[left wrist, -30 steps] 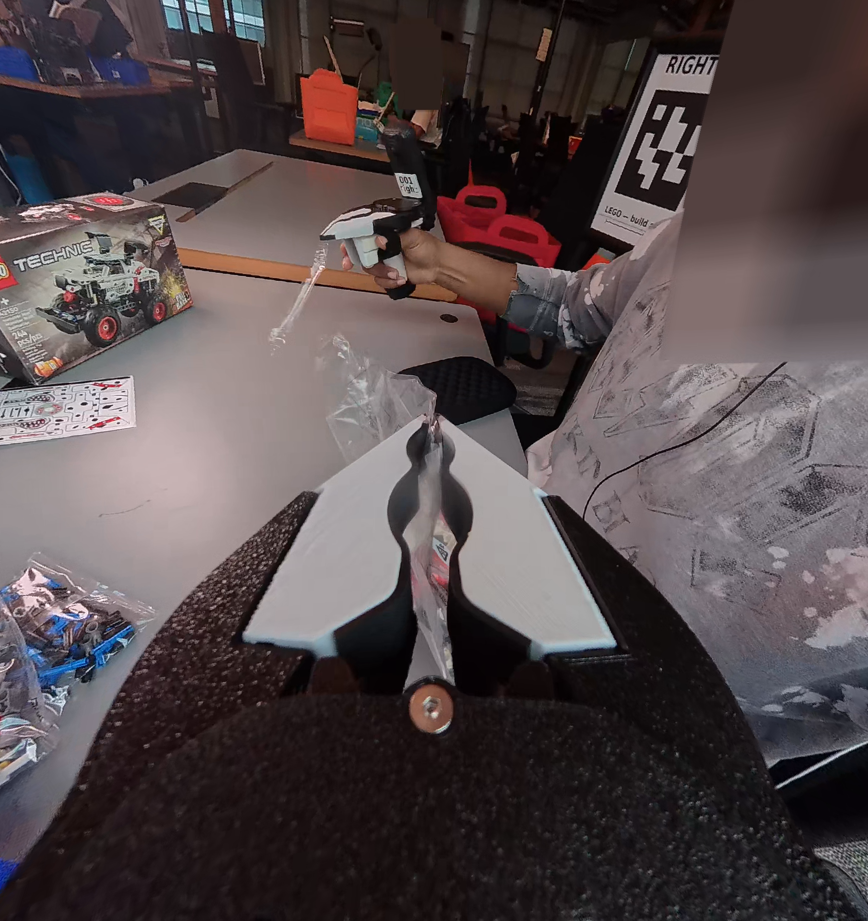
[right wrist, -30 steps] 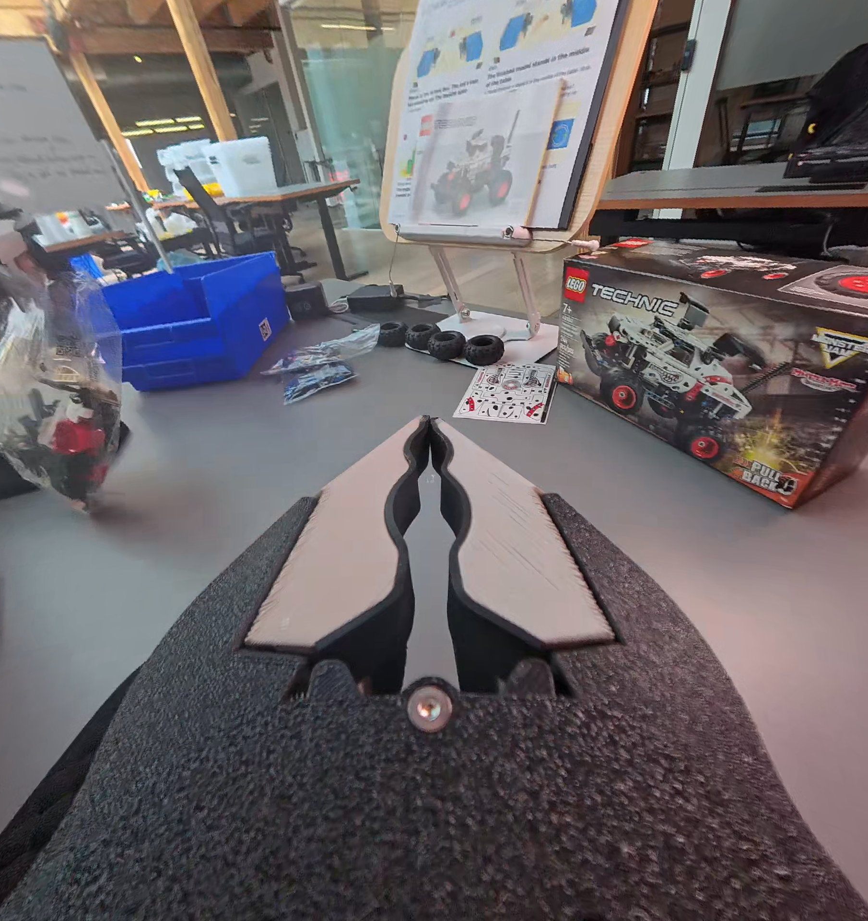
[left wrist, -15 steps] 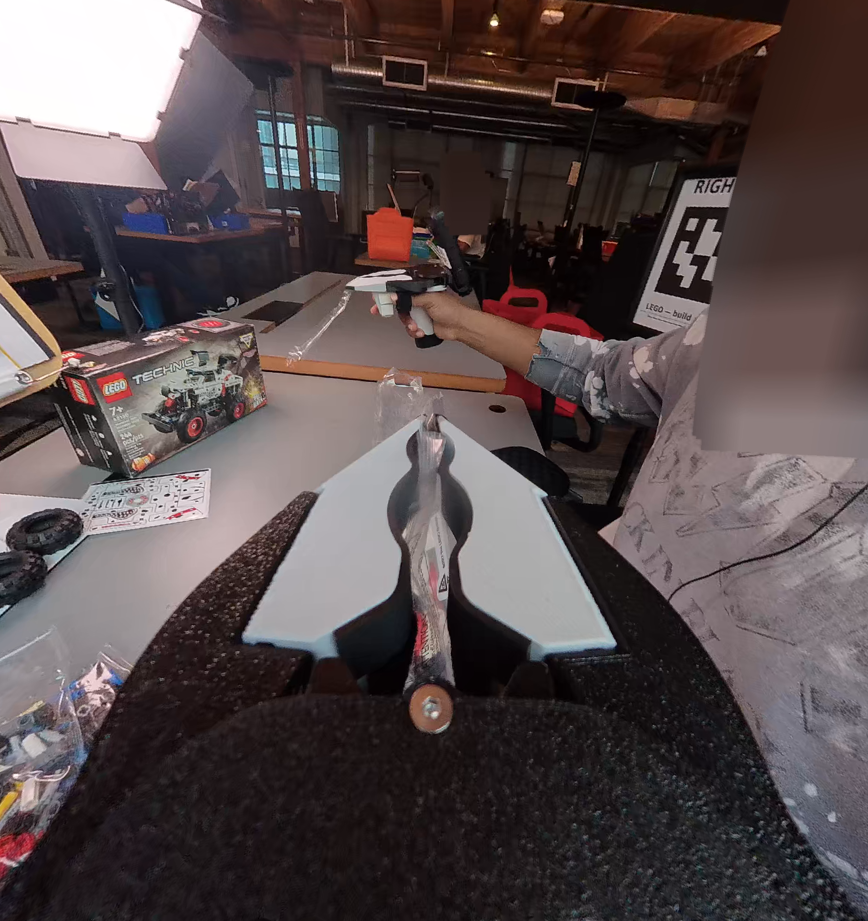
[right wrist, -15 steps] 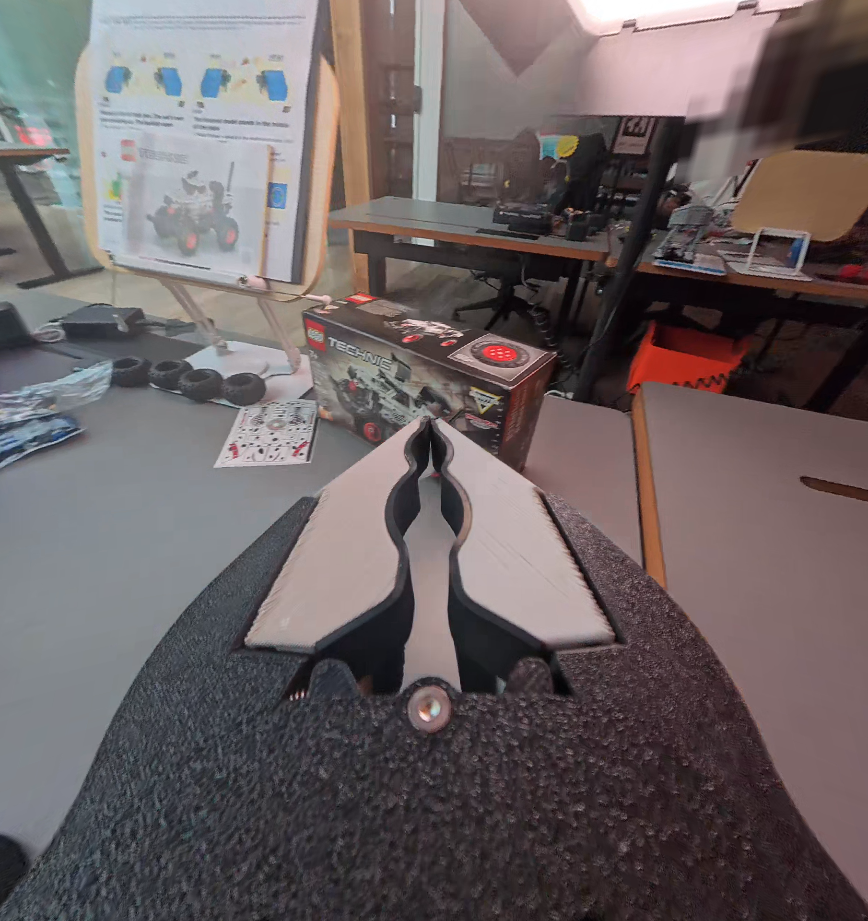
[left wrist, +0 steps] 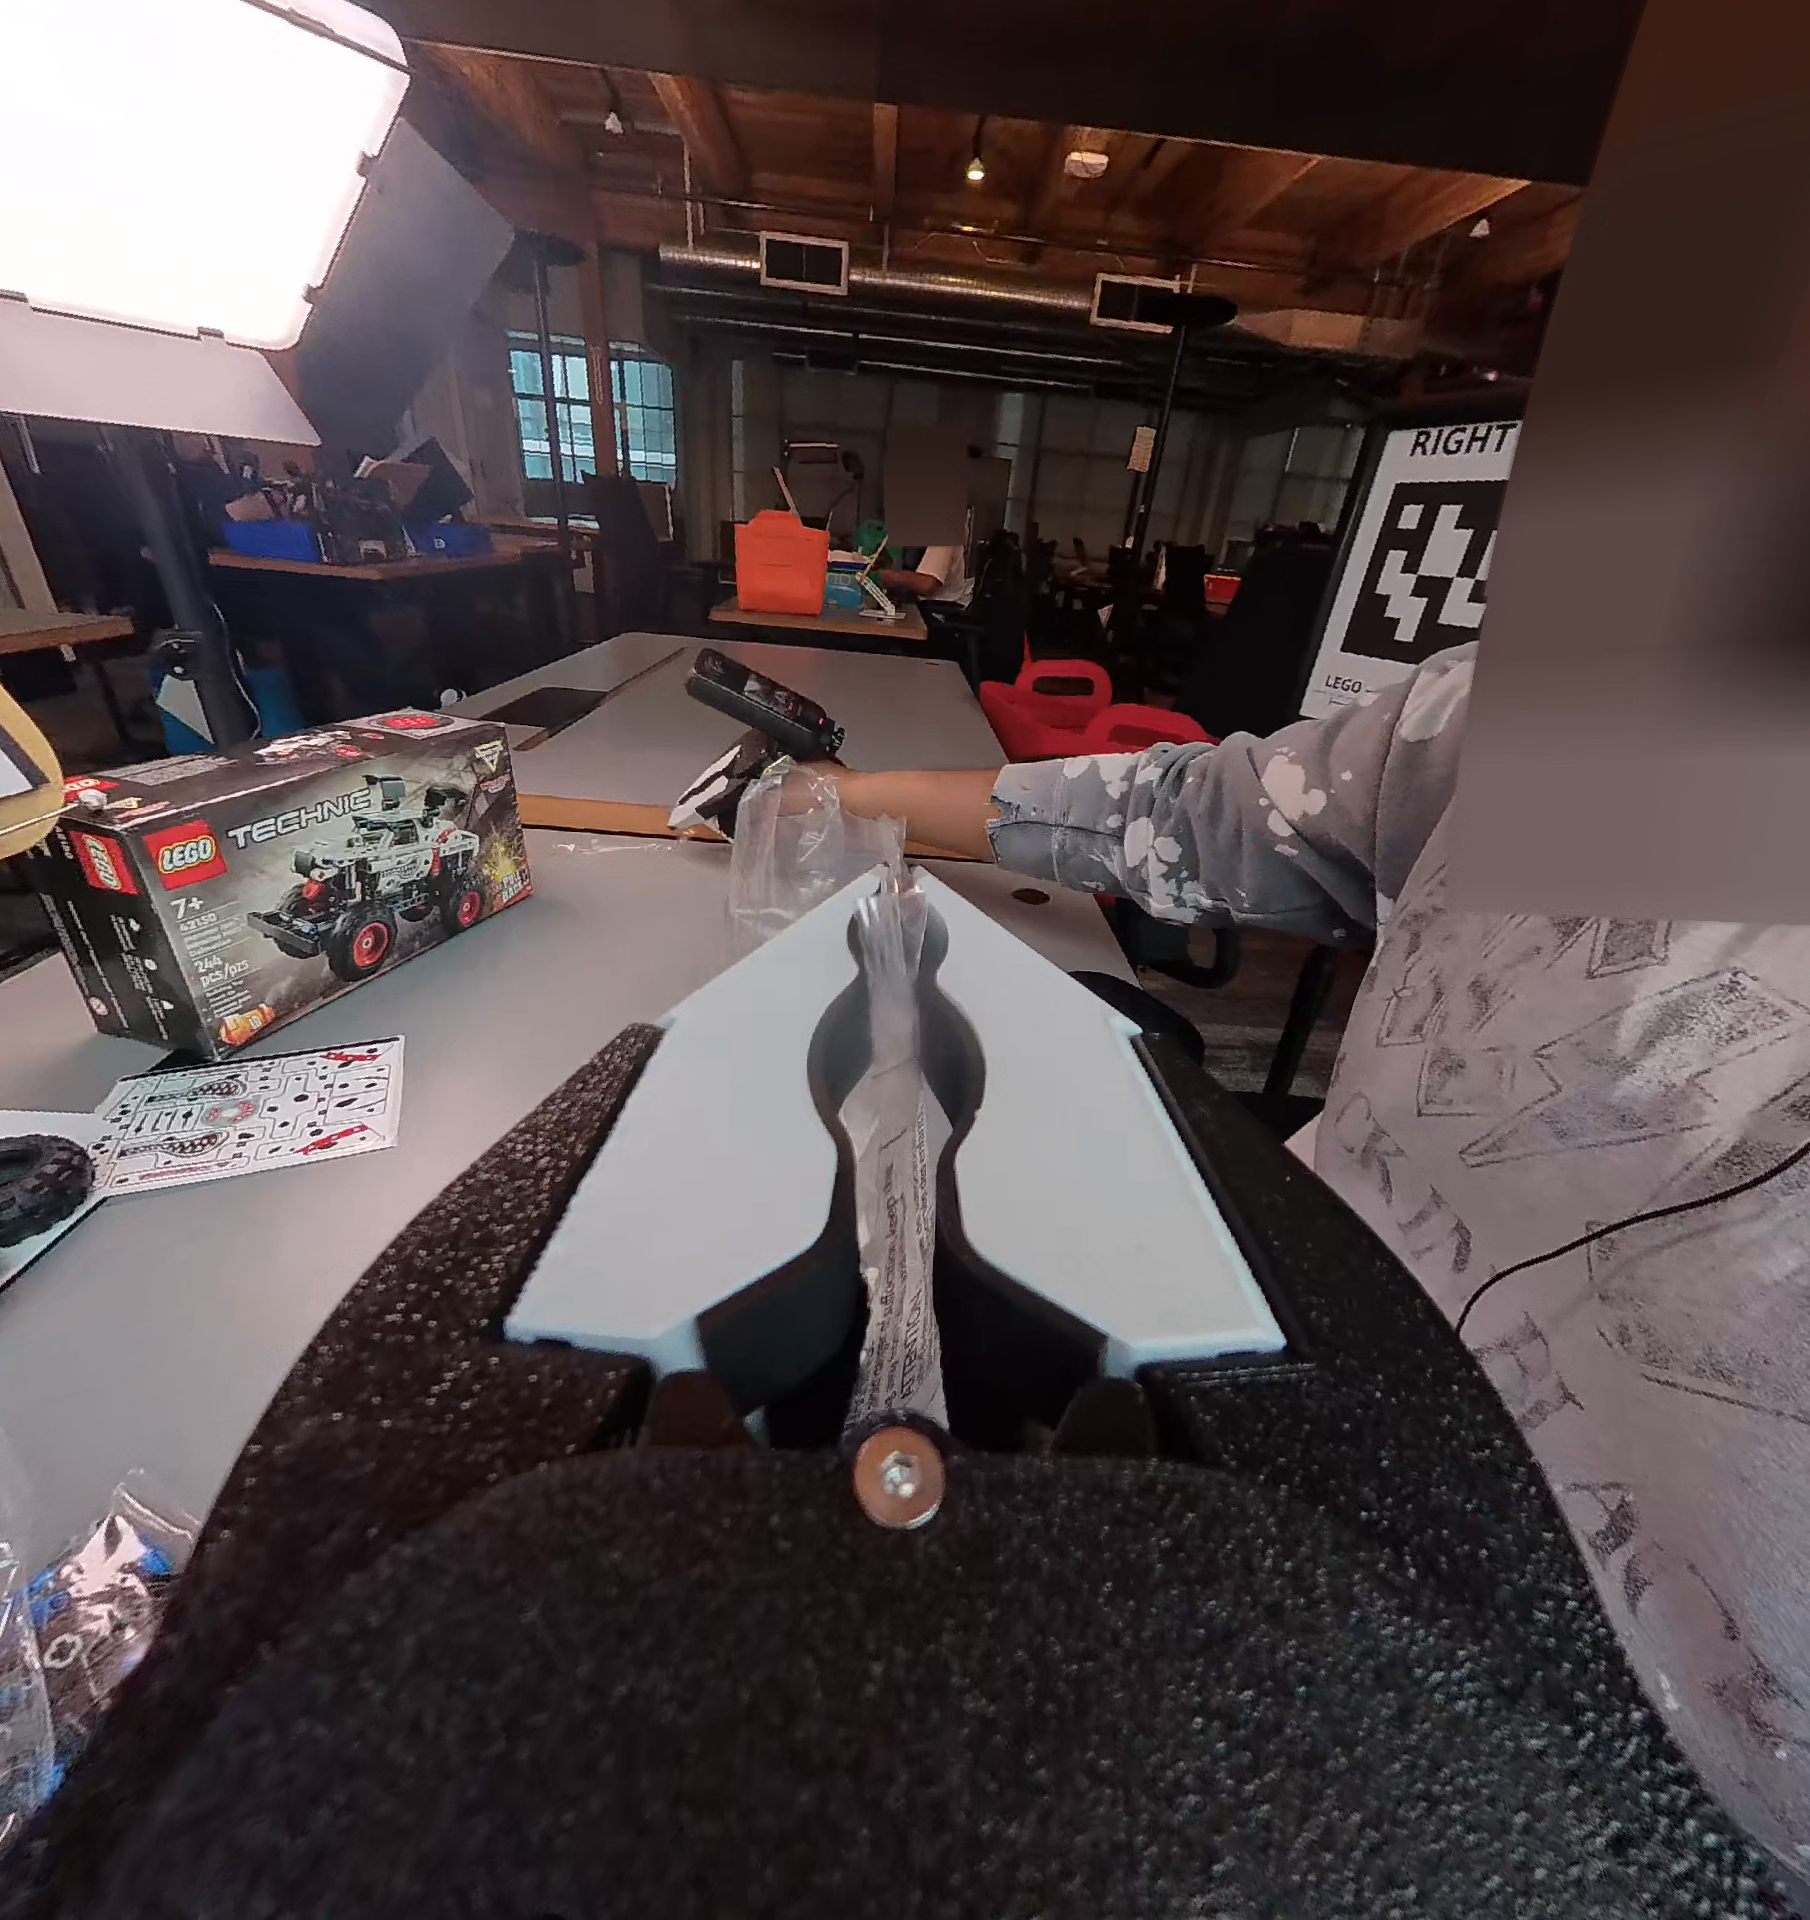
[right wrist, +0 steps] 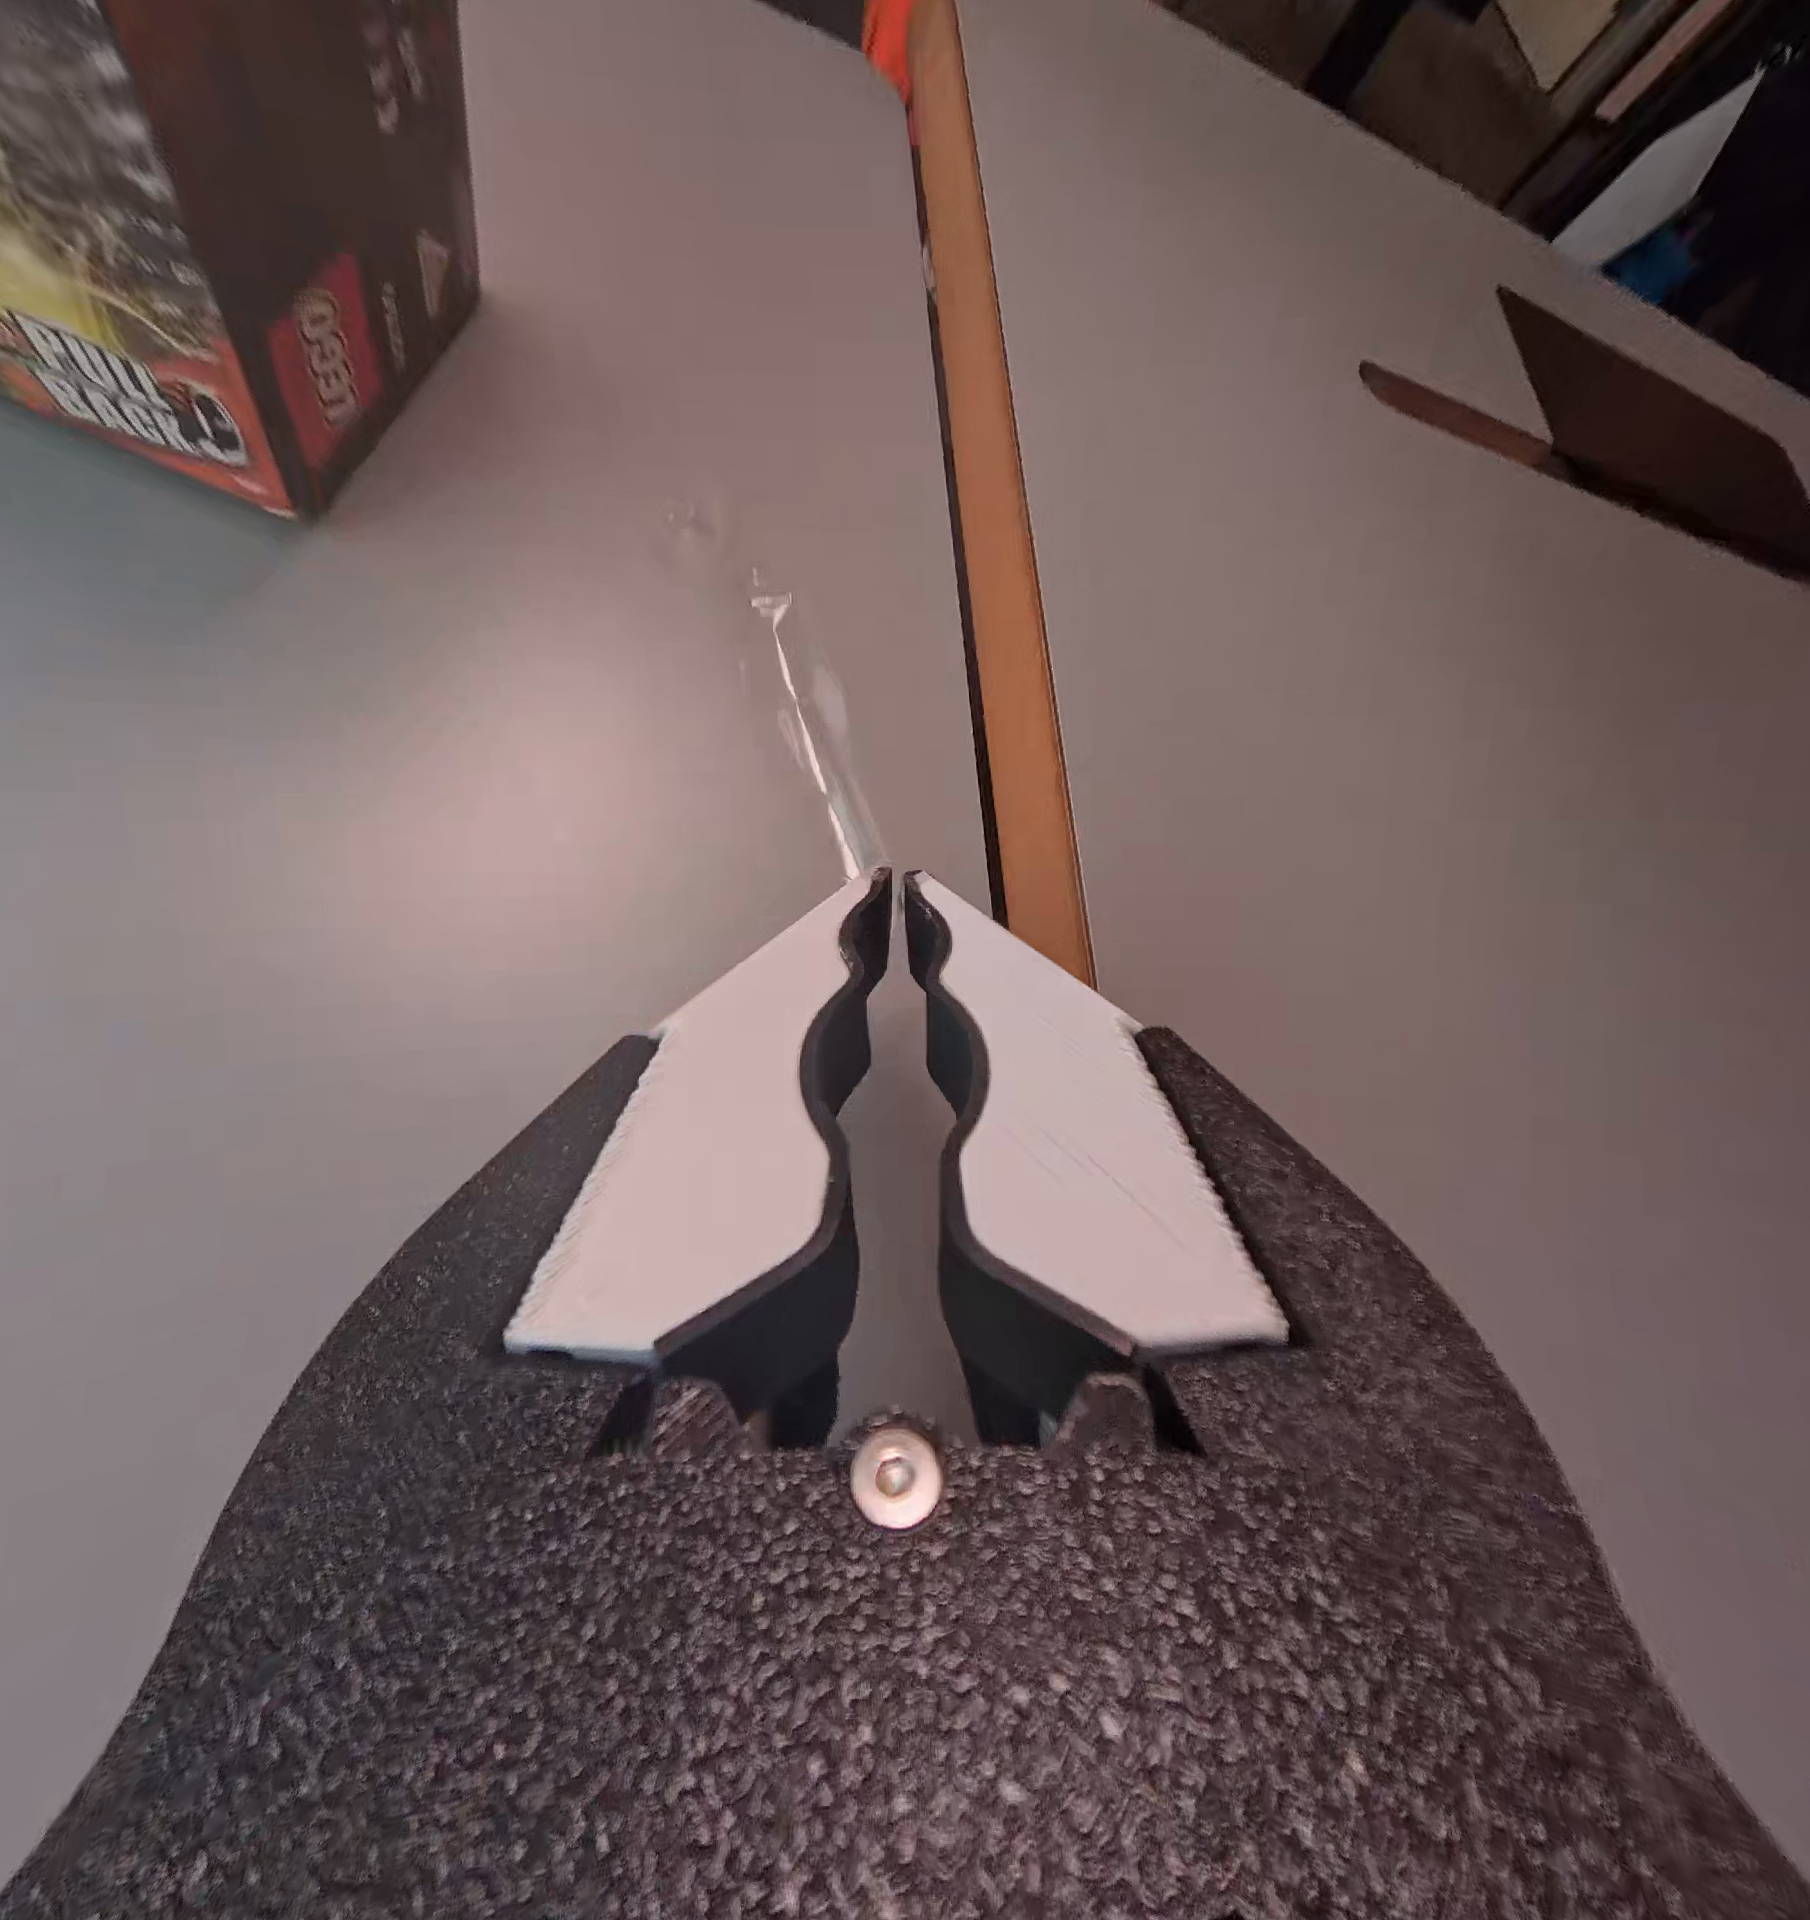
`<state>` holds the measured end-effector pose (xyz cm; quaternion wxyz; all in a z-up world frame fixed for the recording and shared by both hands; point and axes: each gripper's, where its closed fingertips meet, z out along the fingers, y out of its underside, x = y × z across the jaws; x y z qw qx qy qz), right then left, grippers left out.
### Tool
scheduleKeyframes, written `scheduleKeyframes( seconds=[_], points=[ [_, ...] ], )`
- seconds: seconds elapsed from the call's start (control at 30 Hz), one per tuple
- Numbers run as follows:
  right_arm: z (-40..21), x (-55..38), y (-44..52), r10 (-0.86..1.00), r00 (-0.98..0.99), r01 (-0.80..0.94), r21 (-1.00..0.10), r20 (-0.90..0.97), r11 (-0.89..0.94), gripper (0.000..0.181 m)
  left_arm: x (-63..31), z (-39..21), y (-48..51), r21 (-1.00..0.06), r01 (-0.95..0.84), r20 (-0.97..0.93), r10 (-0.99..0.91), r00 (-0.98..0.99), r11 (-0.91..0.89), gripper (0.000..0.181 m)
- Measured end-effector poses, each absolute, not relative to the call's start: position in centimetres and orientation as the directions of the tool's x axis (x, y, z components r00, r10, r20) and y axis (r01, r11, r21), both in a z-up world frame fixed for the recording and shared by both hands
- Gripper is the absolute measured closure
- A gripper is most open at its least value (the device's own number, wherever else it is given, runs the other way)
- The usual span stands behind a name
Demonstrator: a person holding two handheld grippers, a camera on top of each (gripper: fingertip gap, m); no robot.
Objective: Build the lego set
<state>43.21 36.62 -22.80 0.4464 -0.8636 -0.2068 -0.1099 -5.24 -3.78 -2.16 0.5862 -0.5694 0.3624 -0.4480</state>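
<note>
1. The grey tabletop (left wrist: 257, 1299) has a seam with a wooden edge (right wrist: 994, 520) in the upper centre of the right wrist view. Small parts tipped out near it could roll into the gap or off the side.
2. The set's box (left wrist: 288, 862) stands at middle left, well apart from both tools. It is only at risk from a wide sweep of an arm.
3. The left hand-held gripper (left wrist: 885, 883) is clamped on a clear plastic bag (left wrist: 787, 862). The film runs down between its fingers and crumples up past the tips at frame centre.
   - The bag's contents hang out of sight below.
   - If its mouth is torn open, as I judge, a tilt or a slackened squeeze could scatter pieces.
   - The thin film may also slide out of the grip.
4. More bags of parts (left wrist: 39, 1662) lie at lower left. Mixing loose pieces among them would slow the build.
5. The sticker sheet (left wrist: 257, 1112) and the tyres (left wrist: 7, 1184) sit at middle left, where they could be brushed away.
6. The right hand-held gripper (right wrist: 896, 883) is nearly closed, with a narrow slit between its tips.
   - A clear plastic strip (right wrist: 807, 707) lies on the tabletop just ahead, its near end at the left tip.
   - The strip could cling to that fingertip and be dragged back into the work.
</note>
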Motion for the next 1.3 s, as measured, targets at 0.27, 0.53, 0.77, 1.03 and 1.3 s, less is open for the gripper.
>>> scheduleKeyframes(
  seconds=[0.27,0.53,0.77,1.03,1.3],
  points=[
    [-11.2,41.0,33.0,0.104,0.849,0.527,-0.842,0.517,-0.117,0.106,-6.7,-2.2,-2.5,-0.985,0.161,0.123,-0.919,0.376,-0.066,0.181],
    [-4.2,10.2,9.9,0.932,0.218,0.188,-0.950,0.288,0.250,0.101,-7.4,-2.5,-1.6,-0.983,0.179,0.120,-0.897,0.425,-0.047,0.181],
    [-13.0,-4.0,0.3,0.971,-0.230,0.257,-0.959,0.061,0.121,0.097,-7.6,-3.3,-0.9,-0.969,0.231,0.182,-0.878,0.443,-0.085,0.181],
    [-12.5,-4.7,1.7,0.972,-0.221,0.133,-0.985,0.080,0.111,0.157,-11.1,-8.2,-2.0,-0.973,0.128,0.231,-0.852,0.469,-0.194,0.090],
    [-12.1,-3.5,2.0,0.963,-0.258,0.070,-0.993,0.072,0.093,0.167,-9.4,-16.3,-0.3,-0.908,-0.179,0.203,-0.770,0.605,-0.380,0.143]
  ],
)
